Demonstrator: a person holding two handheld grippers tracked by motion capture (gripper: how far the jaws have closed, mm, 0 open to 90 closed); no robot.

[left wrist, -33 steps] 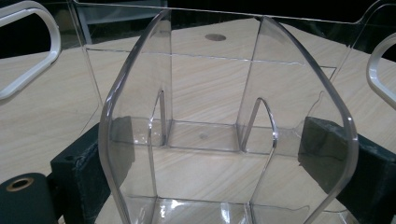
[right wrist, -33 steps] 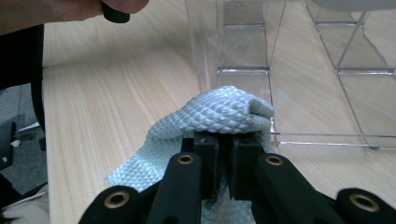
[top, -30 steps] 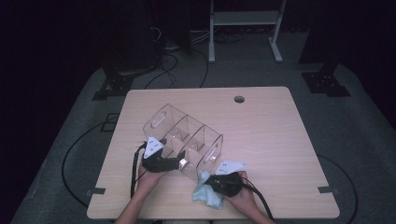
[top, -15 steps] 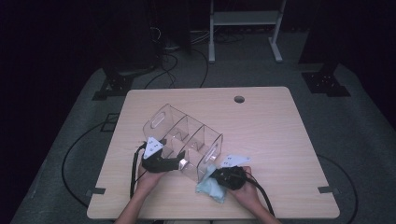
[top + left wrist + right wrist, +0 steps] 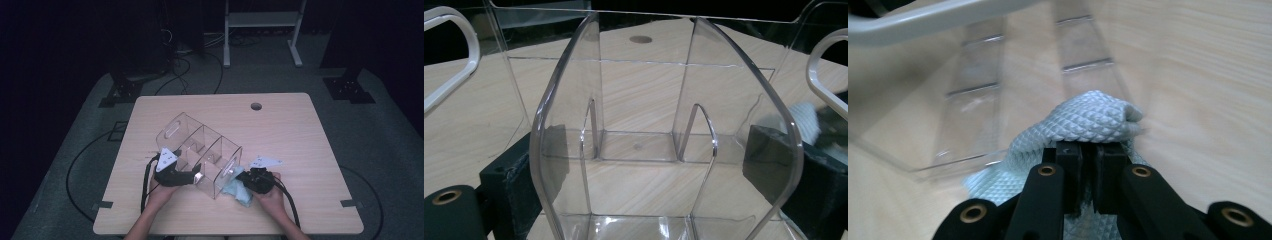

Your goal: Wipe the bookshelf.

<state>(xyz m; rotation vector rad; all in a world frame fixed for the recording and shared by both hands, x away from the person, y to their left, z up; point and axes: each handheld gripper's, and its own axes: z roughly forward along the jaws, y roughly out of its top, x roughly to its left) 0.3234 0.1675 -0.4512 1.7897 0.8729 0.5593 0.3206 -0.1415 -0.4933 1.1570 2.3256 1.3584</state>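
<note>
Table: a pale wooden table (image 5: 300, 135) carries the whole job, everything gathered at the person's near edge.
Organiser: a clear plastic three-compartment organiser with cut-out handles (image 5: 200, 152) lies tipped on the table, its long axis running from far left to near right, its near end wall facing the right hand.
Left gripper (image 5: 187, 176): its jaws straddle the organiser's side wall and appear to press on it from both sides, steadying the box; in the left gripper view the clear dividers (image 5: 644, 145) stand between the two black jaws.
Cloth: a light blue, diamond-textured cleaning cloth (image 5: 1088, 122) is bunched on the table, touching the organiser's near end wall.
Right gripper (image 5: 1087, 165): jaws pressed together, pinching a fold of the cloth.
Key relation: the organiser's end wall lies just ahead and left of the cloth-holding jaws, so the right hand is the nearer one; the likely next wipe calls for moving along or across that wall.
</note>
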